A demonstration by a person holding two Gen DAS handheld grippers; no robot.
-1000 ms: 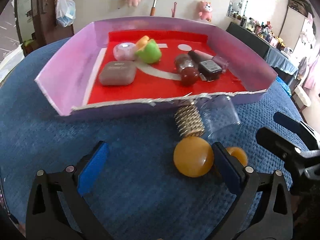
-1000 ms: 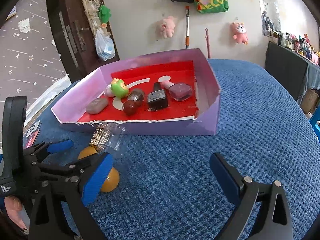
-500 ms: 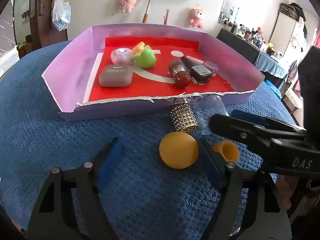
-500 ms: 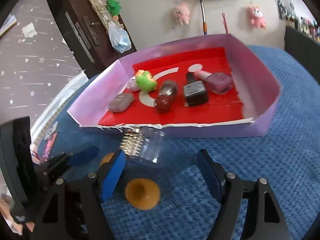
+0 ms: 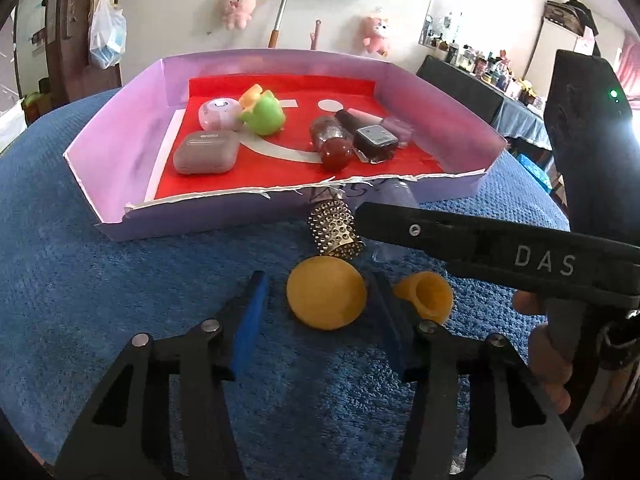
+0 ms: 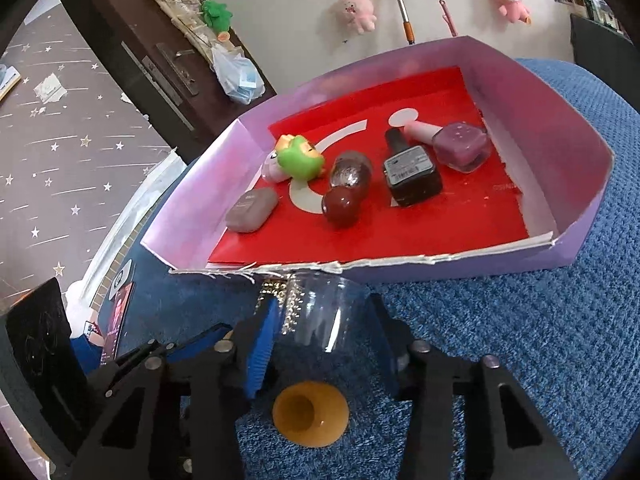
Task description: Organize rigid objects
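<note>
A purple box with a red floor (image 5: 120,148) (image 6: 580,184) holds a grey case (image 5: 206,153), a green toy (image 5: 264,114), and nail polish bottles (image 6: 412,172). In front of it on the blue cloth lie a gold studded cylinder (image 5: 336,234), a clear plastic cup (image 6: 324,316) and two orange cups (image 5: 326,298) (image 5: 428,294). My left gripper (image 5: 320,312) is open around the larger orange cup, not touching it. My right gripper (image 6: 324,336) is open around the clear cup, with an orange cup (image 6: 310,412) below it.
The blue cloth-covered table (image 5: 80,280) curves away at the edges. A phone (image 6: 118,312) lies at the left edge in the right wrist view. A dark cabinet (image 6: 160,60) and a wall with pink plush toys (image 6: 356,10) stand behind the box.
Both grippers have closed in. The left now straddles the larger orange cup with narrower jaws. The right has moved left and forward over the clear cup and crosses the left view.
</note>
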